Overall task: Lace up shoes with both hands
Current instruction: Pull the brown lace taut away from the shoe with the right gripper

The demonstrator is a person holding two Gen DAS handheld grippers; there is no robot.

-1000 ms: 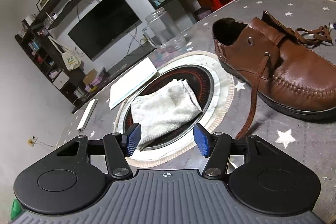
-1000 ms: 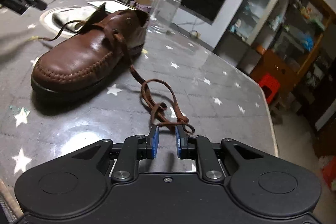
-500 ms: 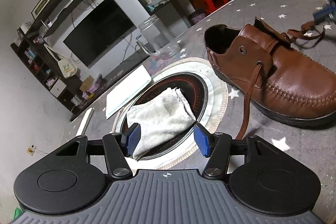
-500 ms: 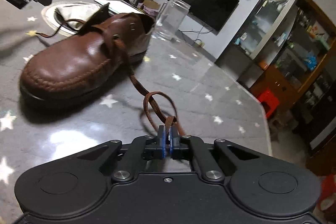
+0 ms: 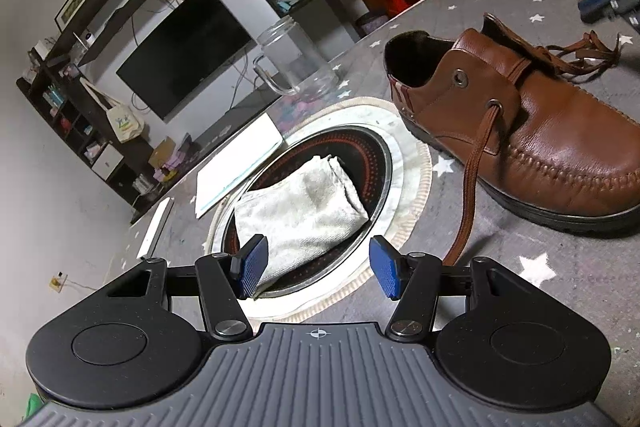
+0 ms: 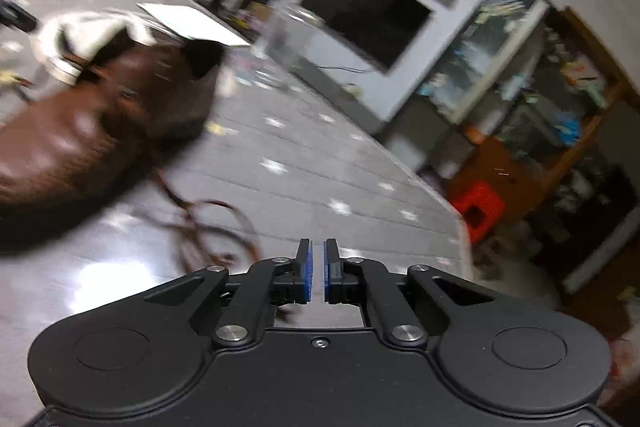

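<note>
Brown shoe (image 5: 520, 135) sits on starred tabletop (image 5: 560, 287), beside the round plate (image 5: 412, 163). Left gripper (image 5: 316, 263) fingers apart, empty, lace (image 5: 472, 183) just right. Right gripper (image 6: 316, 271) fingers together; lace grip unclear, view blurred.

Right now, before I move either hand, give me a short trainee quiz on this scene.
1. True or false: the left gripper has the lace between its jaws.
2. What lies on the hob? A) towel B) jar C) shoe
3. Fill in: on the shoe's side facing the left camera, the lace passes through the ___ eyelet (front or rear).

Key: 1 false, the jaws are open and empty. 2 A. 3 front; the rear one is empty.
</note>
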